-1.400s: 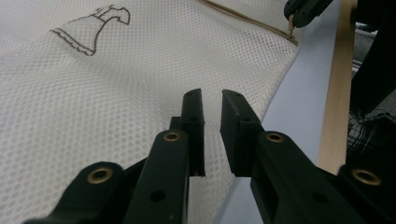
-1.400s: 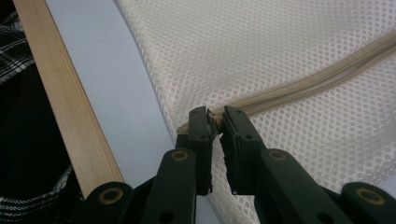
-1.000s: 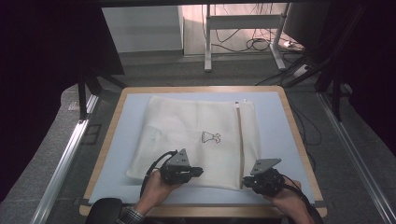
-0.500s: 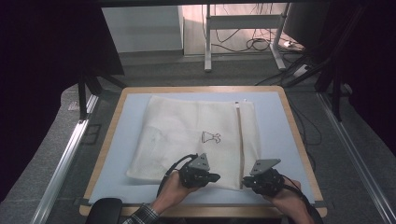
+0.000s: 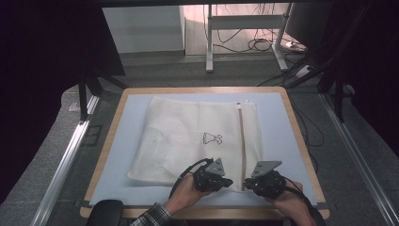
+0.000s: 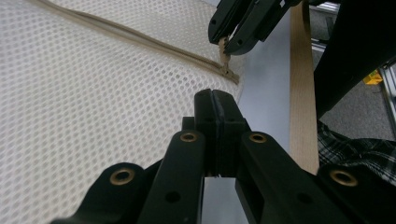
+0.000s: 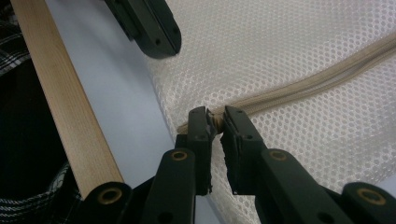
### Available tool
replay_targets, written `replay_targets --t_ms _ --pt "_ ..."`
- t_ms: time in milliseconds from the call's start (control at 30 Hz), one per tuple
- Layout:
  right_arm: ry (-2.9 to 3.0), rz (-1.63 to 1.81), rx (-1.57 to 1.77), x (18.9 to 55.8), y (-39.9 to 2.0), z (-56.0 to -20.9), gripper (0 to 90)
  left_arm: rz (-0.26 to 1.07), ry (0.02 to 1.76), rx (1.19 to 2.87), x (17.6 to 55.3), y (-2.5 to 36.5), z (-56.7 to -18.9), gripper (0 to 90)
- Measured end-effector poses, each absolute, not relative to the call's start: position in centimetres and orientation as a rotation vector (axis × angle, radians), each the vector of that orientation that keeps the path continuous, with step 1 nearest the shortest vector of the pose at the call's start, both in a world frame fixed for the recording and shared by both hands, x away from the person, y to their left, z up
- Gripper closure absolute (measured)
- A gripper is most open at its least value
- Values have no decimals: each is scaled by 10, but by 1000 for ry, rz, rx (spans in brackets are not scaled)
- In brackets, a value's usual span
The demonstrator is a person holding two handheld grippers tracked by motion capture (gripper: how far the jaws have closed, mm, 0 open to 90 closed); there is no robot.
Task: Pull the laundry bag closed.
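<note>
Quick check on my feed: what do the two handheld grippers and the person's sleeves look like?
Both the left gripper and the right gripper are black, with brass-coloured rivets on their linkages and a grey three-cornered plate on top. A black cable loops from the left one. The left sleeve is plaid.

- A lab or test room, not a home.
- Wood-edged table (image 5: 114,122) with a pale blue top, on grey floor (image 5: 155,75).
- Loose cables (image 5: 256,44) beside a metal stand (image 5: 244,28).
- Dark curtains (image 5: 37,70) at the sides.
</note>
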State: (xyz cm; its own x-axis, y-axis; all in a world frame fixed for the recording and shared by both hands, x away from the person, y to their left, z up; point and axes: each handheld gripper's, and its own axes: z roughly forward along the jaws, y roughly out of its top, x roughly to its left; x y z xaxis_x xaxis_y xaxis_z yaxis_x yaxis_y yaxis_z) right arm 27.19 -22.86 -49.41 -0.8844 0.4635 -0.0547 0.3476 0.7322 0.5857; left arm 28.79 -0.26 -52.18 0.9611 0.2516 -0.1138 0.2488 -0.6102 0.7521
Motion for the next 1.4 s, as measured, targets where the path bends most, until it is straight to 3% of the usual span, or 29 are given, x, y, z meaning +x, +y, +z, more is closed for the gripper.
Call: replay_targets --t_ms 867,1033,1400 --pt "2765 850 602 270 -224 -495 807 9 343 2244 285 -24 -538 896" --pt "2770 844 579 269 -220 -496 853 15 334 2243 284 -23 -539 897" --pt "2731 766 551 270 -213 -497 862 47 322 2271 283 -23 -538 899"
